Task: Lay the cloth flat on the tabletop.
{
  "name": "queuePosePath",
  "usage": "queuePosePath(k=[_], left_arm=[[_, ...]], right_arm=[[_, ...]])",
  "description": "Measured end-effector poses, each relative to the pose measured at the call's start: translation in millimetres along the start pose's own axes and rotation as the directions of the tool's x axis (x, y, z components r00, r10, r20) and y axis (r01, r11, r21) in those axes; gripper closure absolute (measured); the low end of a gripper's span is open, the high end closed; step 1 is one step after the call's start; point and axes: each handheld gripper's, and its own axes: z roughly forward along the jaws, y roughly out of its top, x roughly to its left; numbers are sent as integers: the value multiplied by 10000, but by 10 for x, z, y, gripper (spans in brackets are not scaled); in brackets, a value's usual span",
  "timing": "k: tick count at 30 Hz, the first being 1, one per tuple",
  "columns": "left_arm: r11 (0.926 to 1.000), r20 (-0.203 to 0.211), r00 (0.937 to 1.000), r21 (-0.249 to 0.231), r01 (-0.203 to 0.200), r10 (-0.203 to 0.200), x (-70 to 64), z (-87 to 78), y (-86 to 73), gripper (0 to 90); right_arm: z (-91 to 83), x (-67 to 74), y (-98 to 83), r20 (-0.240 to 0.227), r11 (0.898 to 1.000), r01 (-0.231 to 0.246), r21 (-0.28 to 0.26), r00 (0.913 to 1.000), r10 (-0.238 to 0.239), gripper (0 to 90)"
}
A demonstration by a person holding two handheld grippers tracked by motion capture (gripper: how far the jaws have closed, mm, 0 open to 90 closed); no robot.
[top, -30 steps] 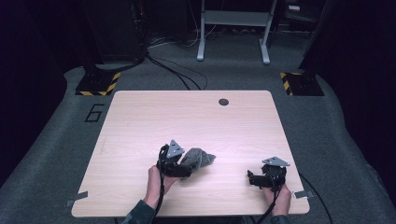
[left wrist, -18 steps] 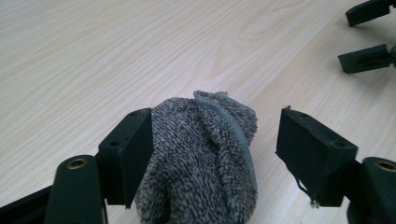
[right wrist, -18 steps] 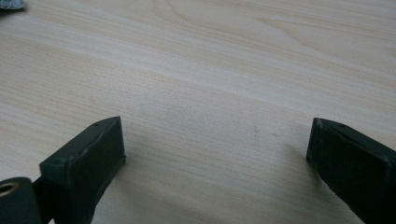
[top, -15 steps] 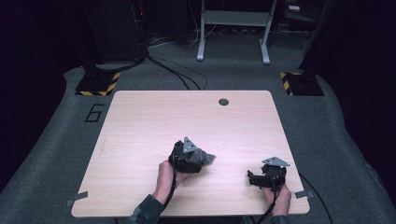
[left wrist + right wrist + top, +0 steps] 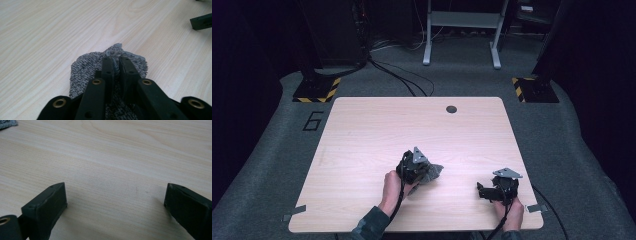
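A grey knitted cloth (image 5: pixel 435 171) (image 5: pixel 82 68) lies crumpled on the wooden table (image 5: pixel 377 130), near the front middle. My left gripper (image 5: pixel 422 170) (image 5: pixel 115 61) sits over it; its jaws have just been closing and now pinch a fold of the cloth between them. A corner of the cloth (image 5: pixel 7 123) shows at the top left of the right gripper view. My right gripper (image 5: pixel 482 191) (image 5: pixel 115 195) rests low over bare wood at the front right, open, with nothing between its fingers. One of its jaws appears at the top right of the left gripper view.
A dark round grommet (image 5: pixel 451 109) sits near the table's far edge. Grey tape strips (image 5: pixel 293 213) mark the front corners. Cables, yellow-and-black striped bases (image 5: pixel 317 90) and a metal stand (image 5: pixel 462 30) are on the floor beyond the table.
My left gripper has slid right onto the cloth and closed on it. The right gripper has stayed where it was.
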Motion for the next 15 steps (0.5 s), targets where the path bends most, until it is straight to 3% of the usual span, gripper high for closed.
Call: queuePosePath(k=[7,15], left_arm=[[9974,21,9998,-696,173,-172,53,-139,2,848],[9875,-474,9971,-1487,517,-593,168,-308,-11,846]], right_arm=[[-1,1,0,15,10000,-15,4,10000,15,38],[2,2,1,10,10000,-76,0,10000,76,42]])
